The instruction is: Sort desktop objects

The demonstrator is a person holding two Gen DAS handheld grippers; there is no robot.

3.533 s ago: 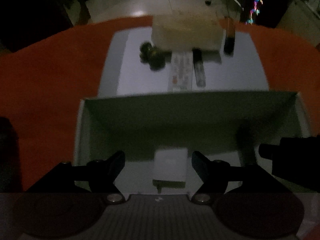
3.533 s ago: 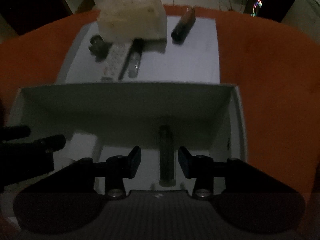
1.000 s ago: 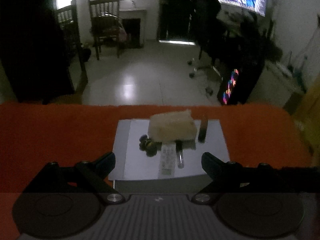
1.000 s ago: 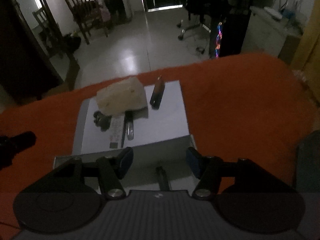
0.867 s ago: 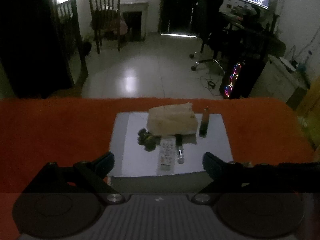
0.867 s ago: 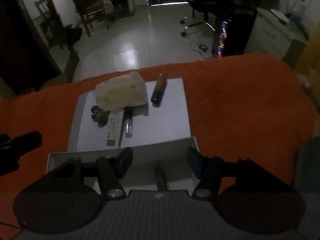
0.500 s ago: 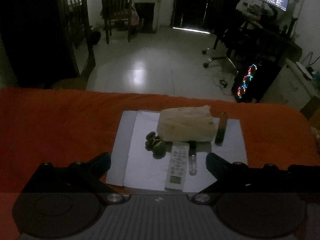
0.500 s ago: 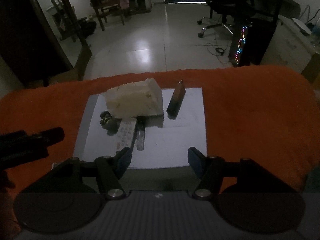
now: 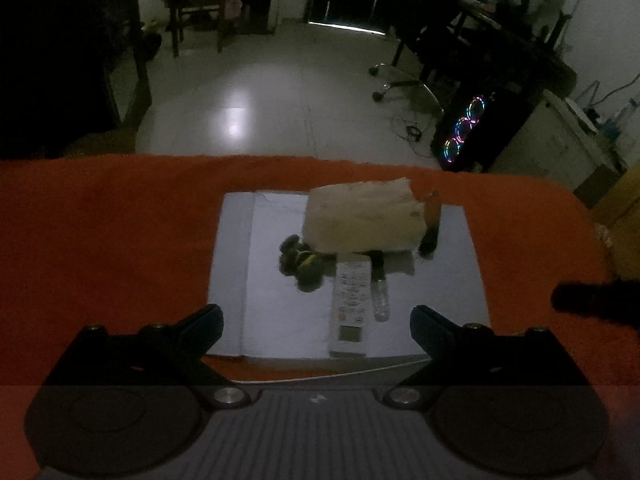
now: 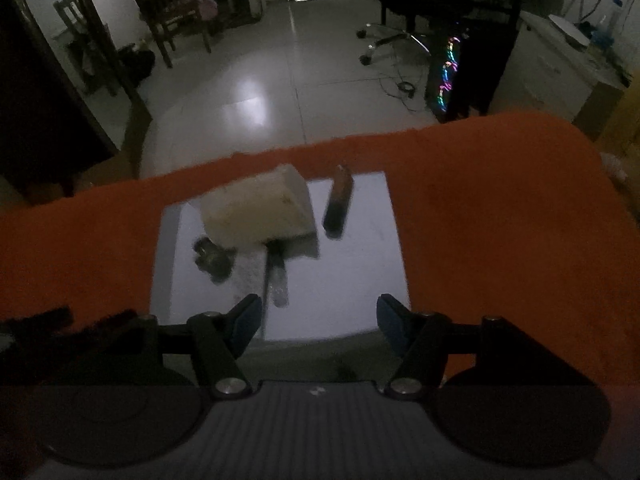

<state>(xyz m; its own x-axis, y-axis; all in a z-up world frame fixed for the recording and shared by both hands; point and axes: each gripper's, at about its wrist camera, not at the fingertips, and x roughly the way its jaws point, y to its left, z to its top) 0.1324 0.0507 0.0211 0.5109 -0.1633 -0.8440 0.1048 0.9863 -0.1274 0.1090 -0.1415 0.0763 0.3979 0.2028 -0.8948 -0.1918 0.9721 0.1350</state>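
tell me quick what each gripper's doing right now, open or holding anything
Left gripper: open, holding nothing.
Right gripper: open, holding nothing.

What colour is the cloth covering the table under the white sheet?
Orange cloth, plain with no pattern; it shows best in the left wrist view.
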